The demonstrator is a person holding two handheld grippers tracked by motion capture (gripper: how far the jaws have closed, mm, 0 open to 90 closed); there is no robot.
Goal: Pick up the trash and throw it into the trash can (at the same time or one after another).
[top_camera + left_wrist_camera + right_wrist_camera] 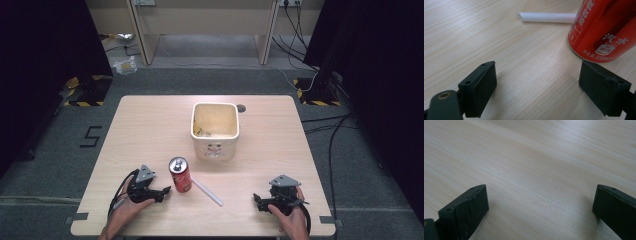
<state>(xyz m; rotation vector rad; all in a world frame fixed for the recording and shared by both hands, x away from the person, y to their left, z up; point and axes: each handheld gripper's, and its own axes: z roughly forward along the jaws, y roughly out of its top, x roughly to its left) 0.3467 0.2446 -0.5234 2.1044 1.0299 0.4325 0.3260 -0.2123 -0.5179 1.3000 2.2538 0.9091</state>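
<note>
The left tool rests near the surface's near edge, jaws spread wide and empty; the upright red soda can stands just beyond its tips. The right tool, also open, is farther.

Lab, hazard-taped stands, floor cables, curtains

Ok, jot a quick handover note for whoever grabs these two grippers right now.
Left gripper: open, empty, low over the table, just beside the red can.
Right gripper: open, empty, near the table's front right.
Red can stands upright mid-front; a white tube lies flat just right of it; the white bin sits behind them, near the centre.
Done: nothing gripped yet.
Left: probably close the left gripper on the can; the bin looks like the likely destination.
</note>
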